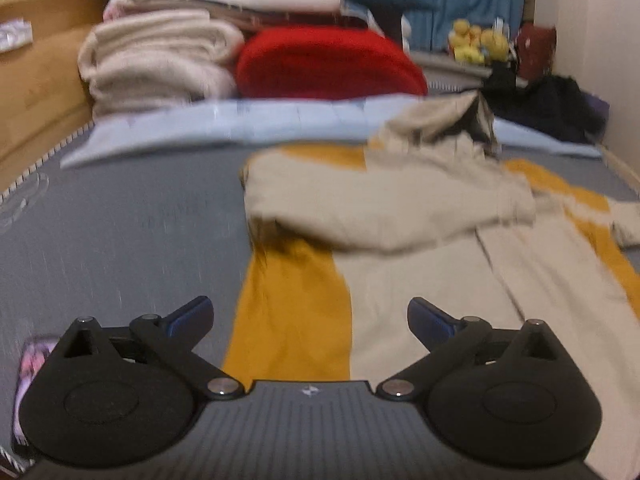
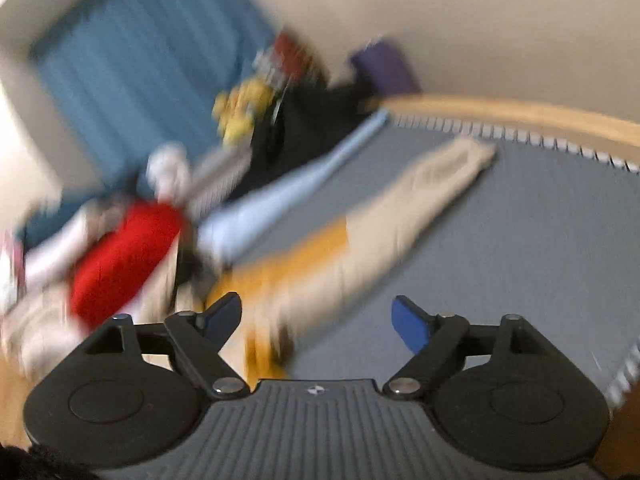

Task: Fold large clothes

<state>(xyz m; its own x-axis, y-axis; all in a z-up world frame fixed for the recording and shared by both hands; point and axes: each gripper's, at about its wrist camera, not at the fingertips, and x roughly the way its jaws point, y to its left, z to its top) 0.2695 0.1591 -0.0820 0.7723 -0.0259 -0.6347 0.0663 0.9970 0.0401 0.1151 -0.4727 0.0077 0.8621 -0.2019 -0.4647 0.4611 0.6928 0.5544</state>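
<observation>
Both grippers, left (image 1: pixel 310 316) and right (image 2: pixel 318 320), gape wide and empty above the bed (image 1: pixel 120 220); beige-and-mustard garment (image 1: pixel 400 208) lies ahead, one sleeve folded—next, regrasp the far sleeve (image 2: pixel 440 176).

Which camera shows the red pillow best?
The left wrist view. There the red pillow sits whole and fairly sharp, beside the folded beige blankets at the far end of the bed. The right wrist view shows it too, but tilted and smeared by blur, its lower edge behind the right gripper.
</observation>
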